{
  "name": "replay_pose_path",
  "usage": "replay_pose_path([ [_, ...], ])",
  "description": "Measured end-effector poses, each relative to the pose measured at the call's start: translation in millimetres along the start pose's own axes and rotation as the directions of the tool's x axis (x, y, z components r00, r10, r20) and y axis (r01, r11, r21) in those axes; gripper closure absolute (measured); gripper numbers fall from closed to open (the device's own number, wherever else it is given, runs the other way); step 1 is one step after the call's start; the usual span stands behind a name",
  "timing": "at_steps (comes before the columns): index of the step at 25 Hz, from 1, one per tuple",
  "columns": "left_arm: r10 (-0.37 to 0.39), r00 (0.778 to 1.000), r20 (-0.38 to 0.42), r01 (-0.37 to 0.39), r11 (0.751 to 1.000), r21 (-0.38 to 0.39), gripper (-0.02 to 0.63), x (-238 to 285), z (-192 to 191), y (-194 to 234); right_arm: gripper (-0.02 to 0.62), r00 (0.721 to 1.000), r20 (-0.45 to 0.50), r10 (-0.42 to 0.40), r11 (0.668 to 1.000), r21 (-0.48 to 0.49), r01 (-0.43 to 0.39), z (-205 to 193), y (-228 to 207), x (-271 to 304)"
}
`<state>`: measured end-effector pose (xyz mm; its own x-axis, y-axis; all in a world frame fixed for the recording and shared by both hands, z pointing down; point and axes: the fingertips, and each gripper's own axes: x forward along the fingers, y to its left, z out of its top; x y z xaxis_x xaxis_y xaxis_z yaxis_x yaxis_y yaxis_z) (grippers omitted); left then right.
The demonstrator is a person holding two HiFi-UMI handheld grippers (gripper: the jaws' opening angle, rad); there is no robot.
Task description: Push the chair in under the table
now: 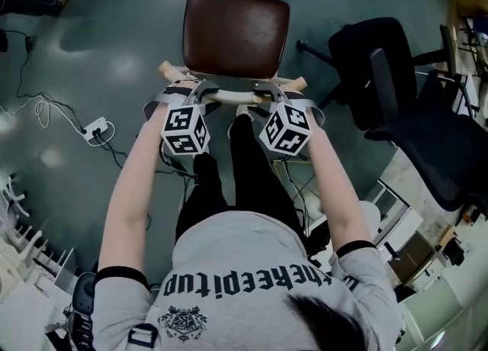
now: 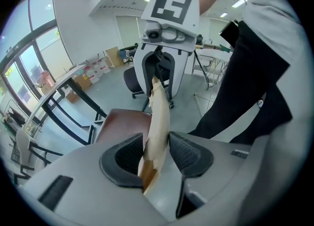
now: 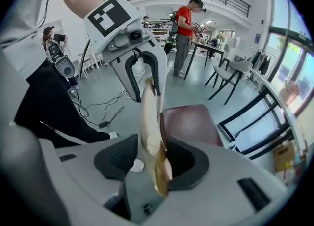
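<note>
A chair with a brown seat (image 1: 235,33) and a pale curved wooden backrest (image 1: 229,96) stands right in front of me. My left gripper (image 1: 191,96) straddles the backrest's top edge near its left end, my right gripper (image 1: 268,96) near its right end. In the left gripper view the backrest (image 2: 156,131) runs edge-on through the left gripper (image 2: 156,154), filling most of the gap. In the right gripper view the backrest (image 3: 149,122) stands likewise in the right gripper (image 3: 149,163), jaws wide. A black-framed table (image 3: 260,107) lies beyond the seat (image 3: 189,119).
A black office chair (image 1: 404,105) stands close on the right. A power strip with cables (image 1: 95,128) lies on the floor to the left. White racks (image 1: 23,235) sit at the lower left. People (image 3: 185,28) stand far off in the hall.
</note>
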<state>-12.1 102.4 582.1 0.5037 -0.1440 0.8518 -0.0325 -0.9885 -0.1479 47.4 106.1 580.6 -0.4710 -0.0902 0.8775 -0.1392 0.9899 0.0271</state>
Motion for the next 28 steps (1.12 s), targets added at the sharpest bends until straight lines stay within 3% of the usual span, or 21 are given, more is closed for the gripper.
replay_pose_path([
  [6, 0.023, 1.000, 0.019, -0.023, 1.000, -0.017, 0.426, -1.4, -1.5, 2.2, 0.407, 0.999, 0.000, -0.038, 0.999, 0.033, 0.038, 2.6, -4.1, 3.5],
  [13, 0.061, 0.998, 0.001, -0.061, 0.998, 0.016, 0.422, 1.6, -4.1, 2.2, 0.412, 0.998, -0.006, -0.061, 0.998, 0.010, 0.061, 2.9, -3.6, 6.2],
  [28, 0.039, 0.999, -0.002, -0.039, 0.999, 0.034, 0.423, 3.9, -2.4, 4.3, 0.420, 0.994, 0.052, -0.092, 0.995, -0.039, 0.094, 1.2, -5.2, 3.9],
])
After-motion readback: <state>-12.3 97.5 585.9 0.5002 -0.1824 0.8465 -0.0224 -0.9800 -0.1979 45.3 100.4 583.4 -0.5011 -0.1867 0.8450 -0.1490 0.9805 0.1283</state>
